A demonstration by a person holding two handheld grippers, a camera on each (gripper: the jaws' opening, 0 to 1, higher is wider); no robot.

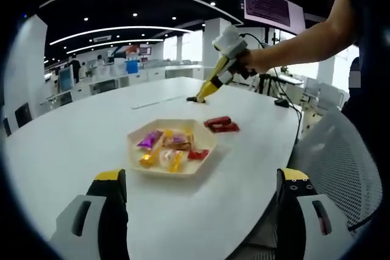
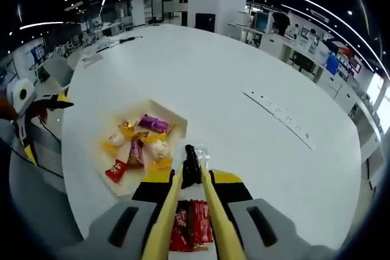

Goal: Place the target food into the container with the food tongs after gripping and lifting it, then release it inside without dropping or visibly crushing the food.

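A shallow cream tray holds several wrapped sweets on the white table. Two red wrapped bars lie on the table beside it. My right gripper, held by a hand, is shut on yellow food tongs. Their black tips sit close together, down on the table, against a small clear-wrapped piece just past the tray's far edge. I cannot tell whether the piece is pinched. My left gripper hangs open near the tray's near side, holding nothing.
The white table is large and rounded, with a strip of sockets set in it. A mesh chair stands at its right edge. Desks and monitors fill the office behind.
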